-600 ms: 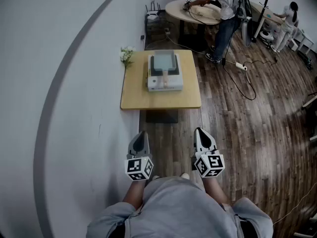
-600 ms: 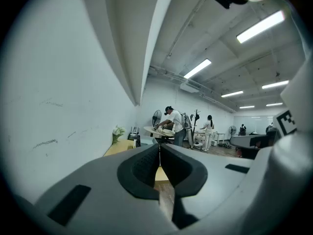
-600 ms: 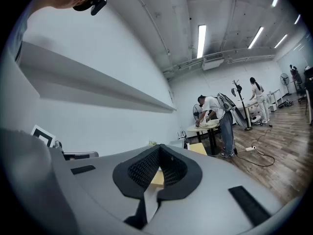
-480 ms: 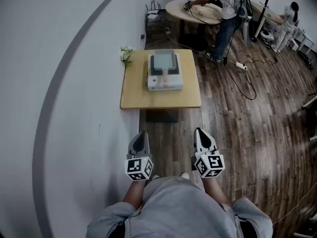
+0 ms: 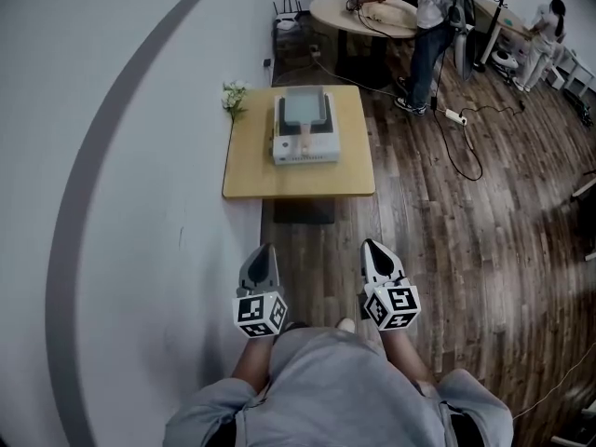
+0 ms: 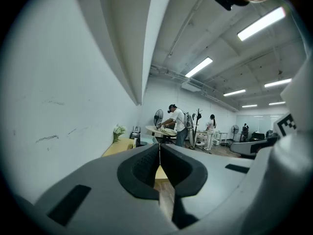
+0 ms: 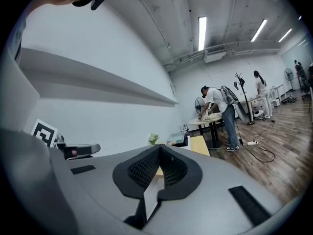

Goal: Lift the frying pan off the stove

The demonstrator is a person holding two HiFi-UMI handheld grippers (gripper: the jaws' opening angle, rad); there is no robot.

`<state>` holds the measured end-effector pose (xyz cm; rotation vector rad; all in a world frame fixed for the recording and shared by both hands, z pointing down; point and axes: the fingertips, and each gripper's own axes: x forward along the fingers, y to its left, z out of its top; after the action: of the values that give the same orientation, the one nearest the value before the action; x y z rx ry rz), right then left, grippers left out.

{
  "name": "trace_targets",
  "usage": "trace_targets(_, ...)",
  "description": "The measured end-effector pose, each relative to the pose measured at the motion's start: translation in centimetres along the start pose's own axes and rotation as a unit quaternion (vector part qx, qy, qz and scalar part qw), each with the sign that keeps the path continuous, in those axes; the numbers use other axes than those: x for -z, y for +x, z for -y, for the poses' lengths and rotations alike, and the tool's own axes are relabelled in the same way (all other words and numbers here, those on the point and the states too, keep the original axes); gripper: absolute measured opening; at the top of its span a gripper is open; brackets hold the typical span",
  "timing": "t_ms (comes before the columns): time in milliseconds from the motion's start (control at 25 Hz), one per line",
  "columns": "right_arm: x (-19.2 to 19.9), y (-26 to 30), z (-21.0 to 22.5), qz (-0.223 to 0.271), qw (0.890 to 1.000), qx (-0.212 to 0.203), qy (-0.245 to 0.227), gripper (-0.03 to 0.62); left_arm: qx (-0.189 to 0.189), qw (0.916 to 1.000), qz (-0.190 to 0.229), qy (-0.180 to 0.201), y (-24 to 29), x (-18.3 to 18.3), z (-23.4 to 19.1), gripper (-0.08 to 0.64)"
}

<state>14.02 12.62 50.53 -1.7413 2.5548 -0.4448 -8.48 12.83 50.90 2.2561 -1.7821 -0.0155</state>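
Note:
A square grey frying pan (image 5: 303, 109) sits on a white portable stove (image 5: 305, 147), its handle pointing toward me. The stove stands on a low wooden table (image 5: 251, 170) against the wall. Both grippers are held close to my body, well short of the table and over the wooden floor. My left gripper (image 5: 265, 249) is shut with nothing between its pads (image 6: 146, 165). My right gripper (image 5: 371, 245) is also shut and empty, its black pads (image 7: 146, 168) meeting at the tip. From the right gripper view the table (image 7: 199, 144) shows far ahead.
A small bunch of white flowers (image 5: 232, 95) stands at the table's far left corner by the white wall (image 5: 112, 156). Beyond the table a person (image 5: 430, 7) leans over a round table (image 5: 358, 12). Cables and a power strip (image 5: 454, 117) lie on the floor at right.
The table with the stove has slid slightly up and left in the head view. Both grippers keep their place and stay shut.

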Motion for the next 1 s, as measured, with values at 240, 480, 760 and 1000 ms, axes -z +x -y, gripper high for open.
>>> trace_targets(240,0.4,-1.3,1.5,-0.004,1.0,-0.011,0.002,-0.002,-0.01,0.9999,-0.006,-0.006,-0.6,1.2,2.0,0.005)
trace_targets(480,0.3,-2.6,3.7,-0.005,1.0,-0.01,0.005,-0.002,-0.012,0.9998,-0.009,-0.011,-0.8,2.0,4.1,0.005)
trace_targets(760,0.1,-1.2,4.5,-0.002,1.0,-0.007,0.009,-0.002,-0.015,0.9998,-0.009,-0.008,0.7,1.8,3.6,0.005)
trace_targets(1000,-0.5,1.9,5.1,-0.002,1.0,-0.002,0.006,-0.002,-0.005,0.9997,-0.014,-0.017,4.3,1.8,2.8,0.005)
